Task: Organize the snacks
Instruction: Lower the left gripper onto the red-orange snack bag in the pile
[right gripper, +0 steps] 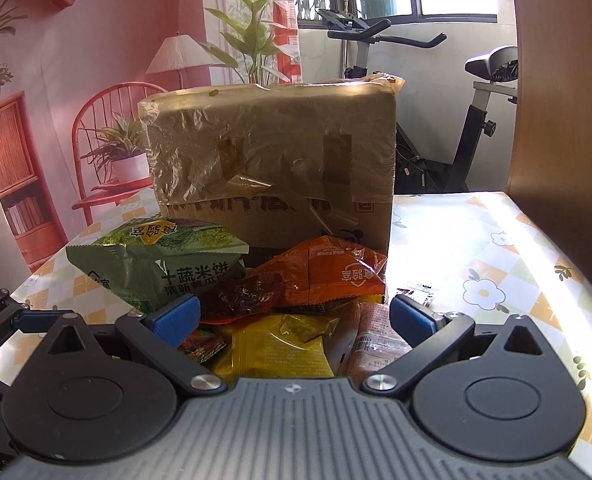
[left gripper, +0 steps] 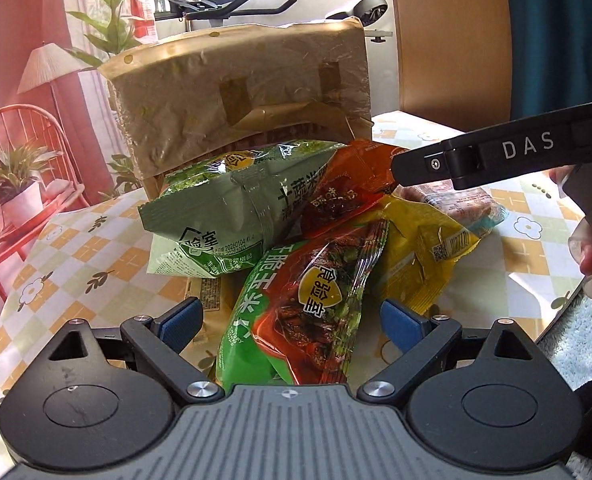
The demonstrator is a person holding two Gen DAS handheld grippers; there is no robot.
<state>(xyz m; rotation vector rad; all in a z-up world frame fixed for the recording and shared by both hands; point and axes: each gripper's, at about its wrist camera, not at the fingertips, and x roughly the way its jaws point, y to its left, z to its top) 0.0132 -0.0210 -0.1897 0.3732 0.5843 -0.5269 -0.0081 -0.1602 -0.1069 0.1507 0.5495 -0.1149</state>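
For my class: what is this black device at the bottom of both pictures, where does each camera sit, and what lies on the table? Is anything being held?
There is no robot here. A person carries a hand-held tool with two fingers in each hand, and each tool has a camera looking forward along its fingers. One picture comes from the left gripper, the other from the right gripper. Both stand open over a heap of snacks and hold nothing. On the flower-patterned tablecloth lie a pale green packet, an orange packet, a yellow packet and a green-and-red packet. Behind the heap stands a taped cardboard box. In the left view, the other tool reaches in from the right.
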